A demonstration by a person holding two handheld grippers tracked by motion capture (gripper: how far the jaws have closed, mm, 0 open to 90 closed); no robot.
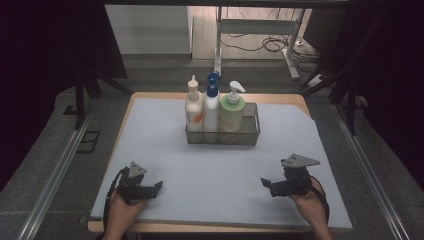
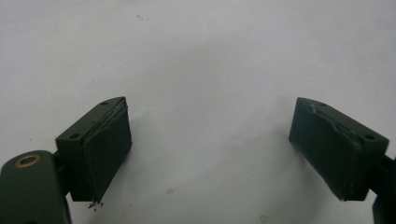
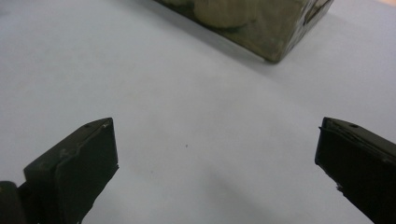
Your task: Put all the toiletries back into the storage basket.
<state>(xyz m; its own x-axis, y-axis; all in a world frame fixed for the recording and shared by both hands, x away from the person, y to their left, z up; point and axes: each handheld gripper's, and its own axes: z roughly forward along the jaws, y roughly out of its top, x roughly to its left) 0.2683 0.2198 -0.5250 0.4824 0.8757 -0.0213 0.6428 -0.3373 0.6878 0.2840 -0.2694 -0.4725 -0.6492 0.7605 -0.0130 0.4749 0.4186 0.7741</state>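
I have the left hand-held gripper [image 1: 159,185] resting low on the near left of the bench [image 1: 160,130], its jaws spread wide with nothing but the pale mat between them in the left gripper view. The right hand-held gripper [image 1: 264,183] sits on the near right, jaws likewise spread and empty. Both point inward, well apart from each other. Toward the far middle of the bench stands a clear tray [image 1: 250,131] holding three bottles upright in a row: a cream bottle [image 1: 193,111], a white bottle with a blue pump [image 1: 212,107], and a green pump bottle [image 1: 232,110] (they touch or nearly touch). The tray's corner [image 3: 275,44] shows in the right gripper view.
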